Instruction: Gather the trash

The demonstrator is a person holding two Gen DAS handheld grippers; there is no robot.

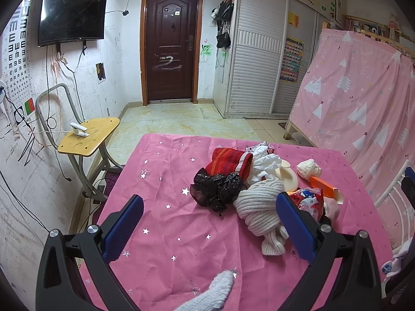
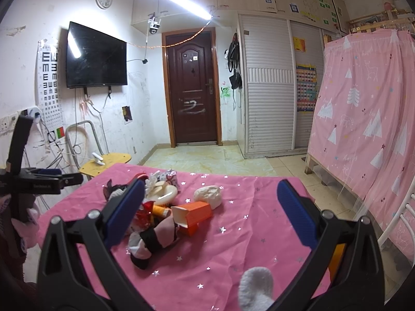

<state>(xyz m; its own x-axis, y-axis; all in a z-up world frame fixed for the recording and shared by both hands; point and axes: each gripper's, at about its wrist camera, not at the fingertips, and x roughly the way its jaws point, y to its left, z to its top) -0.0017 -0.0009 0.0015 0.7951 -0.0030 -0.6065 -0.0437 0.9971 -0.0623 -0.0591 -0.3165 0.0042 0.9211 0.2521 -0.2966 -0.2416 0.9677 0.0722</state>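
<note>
Pink-clothed counter (image 1: 168, 207): clutter pile (image 1: 259, 186) lying uncollected mid-frame. Left gripper (image 1: 210, 223), right gripper (image 2: 211, 213) hovering, jaws apart, holding nothing. Collecting not yet starting.

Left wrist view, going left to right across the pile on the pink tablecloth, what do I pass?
Black plastic bag → cream knitted piece → red cartoon wrapper → orange carton. The red cloth, the white crumpled plastic and the cream disc sit behind these and overlap them, so I leave them out.
</note>
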